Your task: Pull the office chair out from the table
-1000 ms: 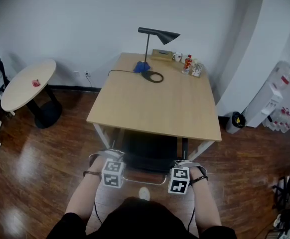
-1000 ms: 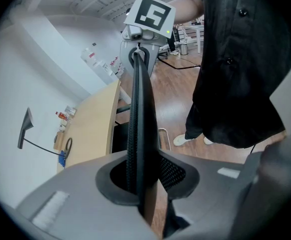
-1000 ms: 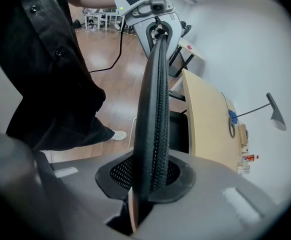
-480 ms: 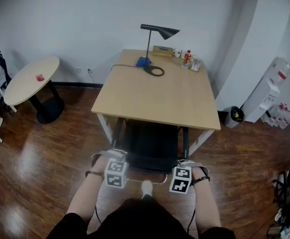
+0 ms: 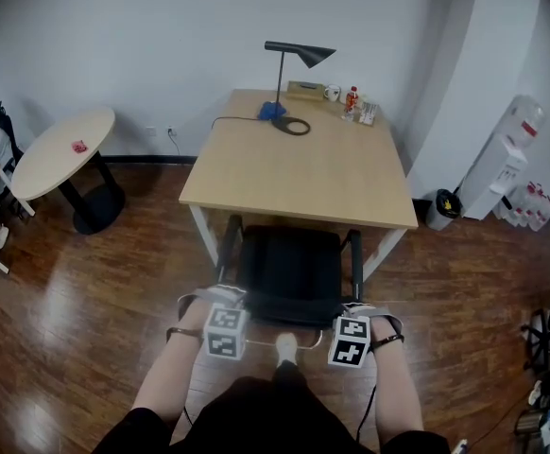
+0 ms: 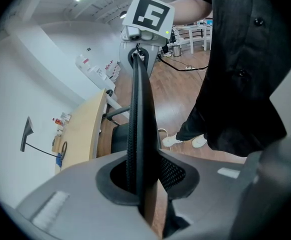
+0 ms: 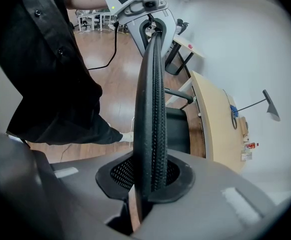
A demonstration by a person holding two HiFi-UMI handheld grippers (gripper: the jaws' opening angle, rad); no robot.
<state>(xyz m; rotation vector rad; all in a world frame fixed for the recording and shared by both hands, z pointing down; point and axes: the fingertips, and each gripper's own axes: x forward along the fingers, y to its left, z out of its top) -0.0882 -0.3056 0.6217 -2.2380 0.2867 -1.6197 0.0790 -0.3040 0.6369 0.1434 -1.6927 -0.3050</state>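
The jaws of the left gripper (image 6: 141,184) and the right gripper (image 7: 148,184) are each closed on the backrest top edge of the office chair (image 5: 289,272), one near each corner. The seat front apparently lies under the counter (image 5: 299,173) edge.

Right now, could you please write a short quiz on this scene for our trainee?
1. True or false: the seat of the chair is completely hidden under the table.
2. What is the left gripper clamped on? A) the chair's backrest B) the lamp's stem C) a table leg
3. Fill in: in the head view, the round side table stands to the table's ____.
Key: 1 false, most of the seat shows; 2 A; 3 left.
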